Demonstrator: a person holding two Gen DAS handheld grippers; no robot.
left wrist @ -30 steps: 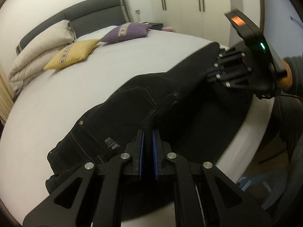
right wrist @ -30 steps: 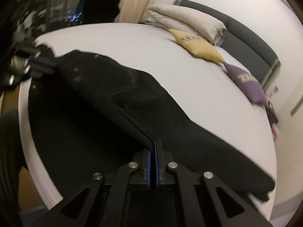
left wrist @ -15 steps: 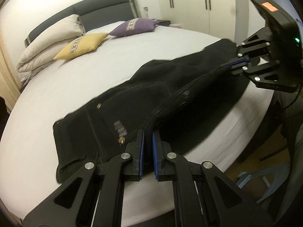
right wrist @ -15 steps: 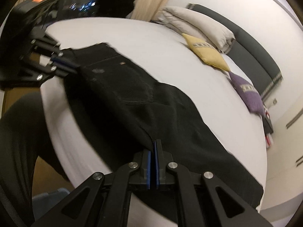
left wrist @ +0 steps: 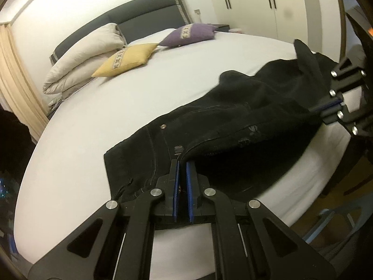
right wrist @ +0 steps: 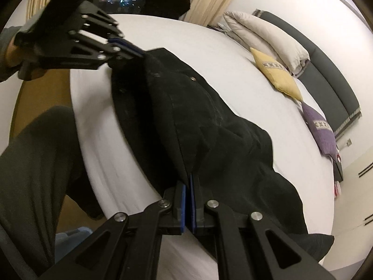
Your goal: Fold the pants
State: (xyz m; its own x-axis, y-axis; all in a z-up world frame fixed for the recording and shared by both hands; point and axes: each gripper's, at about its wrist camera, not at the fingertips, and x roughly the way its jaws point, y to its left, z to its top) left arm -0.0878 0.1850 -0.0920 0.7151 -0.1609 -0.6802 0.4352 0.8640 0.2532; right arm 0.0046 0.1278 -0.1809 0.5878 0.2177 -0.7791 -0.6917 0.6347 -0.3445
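Note:
Black pants (left wrist: 233, 121) lie along the near edge of a white bed (left wrist: 116, 107), waistband to the left. My left gripper (left wrist: 181, 163) is shut on the pants' near edge at the waist end. My right gripper (right wrist: 188, 179) is shut on the near edge further down the legs (right wrist: 209, 128). Both hold that edge raised off the mattress, so the upper layer sags between them. The right gripper also shows in the left wrist view (left wrist: 326, 109), and the left gripper shows in the right wrist view (right wrist: 137, 52). The leg ends (right wrist: 303, 238) lie flat at the bed corner.
A yellow cushion (left wrist: 126, 58), a purple cushion (left wrist: 188, 33) and a beige duvet roll (left wrist: 84, 58) lie by the dark headboard (left wrist: 139, 21). A curtain (left wrist: 16, 88) hangs left. The person's leg (right wrist: 30, 163) stands beside the bed edge. Wardrobe doors (left wrist: 256, 0) are behind.
Both grippers have pulled back toward the near bed edge with the pants' edge still pinched. The pants have slid toward me and bunched in the middle; the right gripper moved further right.

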